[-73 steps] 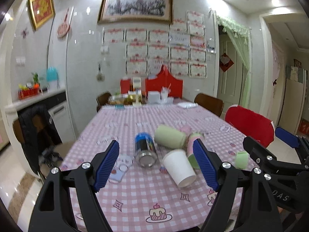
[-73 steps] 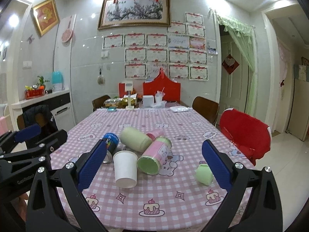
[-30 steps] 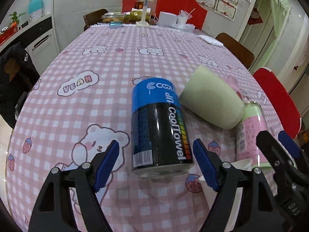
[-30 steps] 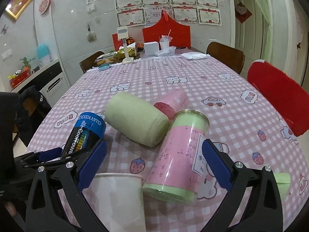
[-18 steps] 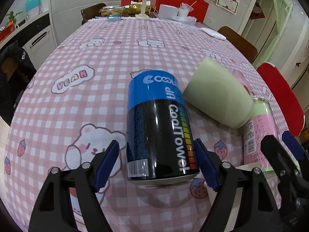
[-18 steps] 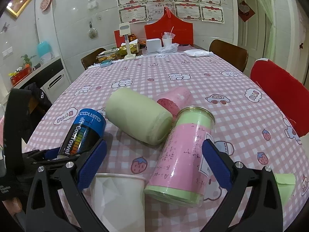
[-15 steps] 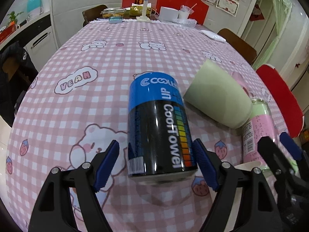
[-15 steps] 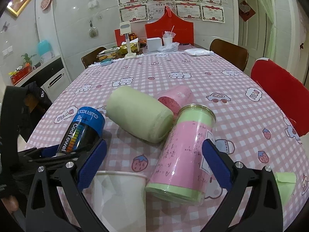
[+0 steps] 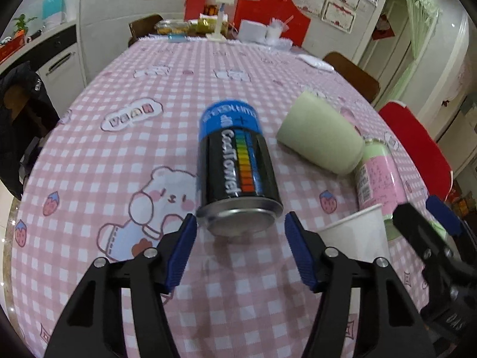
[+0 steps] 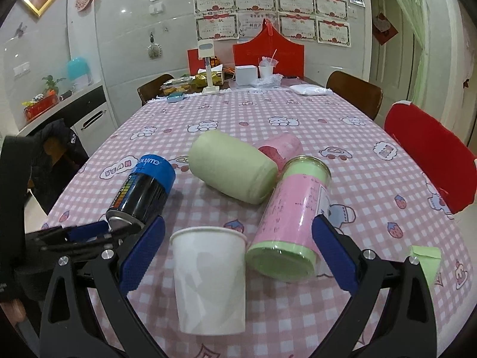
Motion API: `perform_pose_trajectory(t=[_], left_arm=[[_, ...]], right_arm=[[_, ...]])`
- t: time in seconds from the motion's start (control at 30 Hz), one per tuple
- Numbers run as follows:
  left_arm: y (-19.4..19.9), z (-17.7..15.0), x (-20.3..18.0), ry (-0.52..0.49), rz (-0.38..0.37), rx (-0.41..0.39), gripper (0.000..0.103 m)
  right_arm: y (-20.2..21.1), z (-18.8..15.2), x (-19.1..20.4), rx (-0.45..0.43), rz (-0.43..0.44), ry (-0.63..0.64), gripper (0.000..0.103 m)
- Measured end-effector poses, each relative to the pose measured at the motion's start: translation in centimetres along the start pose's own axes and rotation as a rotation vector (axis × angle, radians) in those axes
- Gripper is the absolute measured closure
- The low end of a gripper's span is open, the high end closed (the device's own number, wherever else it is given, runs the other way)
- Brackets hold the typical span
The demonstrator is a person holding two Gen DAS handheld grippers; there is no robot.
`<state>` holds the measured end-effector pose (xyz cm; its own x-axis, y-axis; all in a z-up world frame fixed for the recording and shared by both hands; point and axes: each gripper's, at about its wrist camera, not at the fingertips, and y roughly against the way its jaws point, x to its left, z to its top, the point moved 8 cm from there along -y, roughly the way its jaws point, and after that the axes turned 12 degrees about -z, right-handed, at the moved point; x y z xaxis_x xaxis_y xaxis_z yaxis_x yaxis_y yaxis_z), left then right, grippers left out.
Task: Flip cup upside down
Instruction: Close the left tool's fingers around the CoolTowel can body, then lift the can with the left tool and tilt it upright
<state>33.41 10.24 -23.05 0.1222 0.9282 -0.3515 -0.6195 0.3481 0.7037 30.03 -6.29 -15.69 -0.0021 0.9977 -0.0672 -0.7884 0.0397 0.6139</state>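
Left tool [image 9: 240, 238]: jaws have narrowed since half a second ago and now flank the metal end of the black-and-blue can [image 9: 237, 168], which lies on its side on the bench [image 9: 89, 155]; contact not confirmed, nothing held. The can's image is blurred and appears shifted.

White paper cup [image 10: 210, 280]: lying on the bench, between the fingers of the right tool [image 10: 237, 255]. That tool is wide open and empty.

Judgement: the flip is not begun; the left tool addresses the can, not the paper cup.

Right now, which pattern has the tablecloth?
Pink-and-white check with cartoon prints on the tablecloth, clearest in the right wrist view.
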Motion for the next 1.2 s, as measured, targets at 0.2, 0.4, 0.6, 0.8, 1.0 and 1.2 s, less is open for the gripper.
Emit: perform_pose_trajectory(t=[0.2, 0.4, 0.6, 0.8, 1.0, 1.2], left_arm=[[0.0, 0.5, -0.4, -0.016, 0.014, -0.001, 0.039], [-1.4, 1.2, 0.3, 0.003, 0.031, 0.020, 0.038], [-2.6, 1.7, 0.7, -0.005, 0.049, 0.033, 0.036], [-3.9, 2.0, 1.4, 0.014, 0.063, 0.066, 0.036], [-4.3, 2.1, 1.5, 0.026, 0.038, 0.057, 0.036], [-3.2, 1.5, 1.1, 0.012, 0.022, 0.048, 0.037]], right_arm=[[0.0, 0.1, 0.1, -0.003, 0.003, -0.007, 0.008], [-1.2, 0.2, 0.1, 0.005, -0.004, -0.012, 0.008], [-3.1, 0.0, 0.6, 0.036, -0.004, -0.010, 0.008], [-3.7, 0.3, 0.7, 0.029, -0.013, -0.006, 0.008], [-3.9, 0.4, 0.6, 0.024, -0.022, -0.003, 0.008], [-3.6, 0.2, 0.7, 0.033, -0.027, 0.006, 0.008]])
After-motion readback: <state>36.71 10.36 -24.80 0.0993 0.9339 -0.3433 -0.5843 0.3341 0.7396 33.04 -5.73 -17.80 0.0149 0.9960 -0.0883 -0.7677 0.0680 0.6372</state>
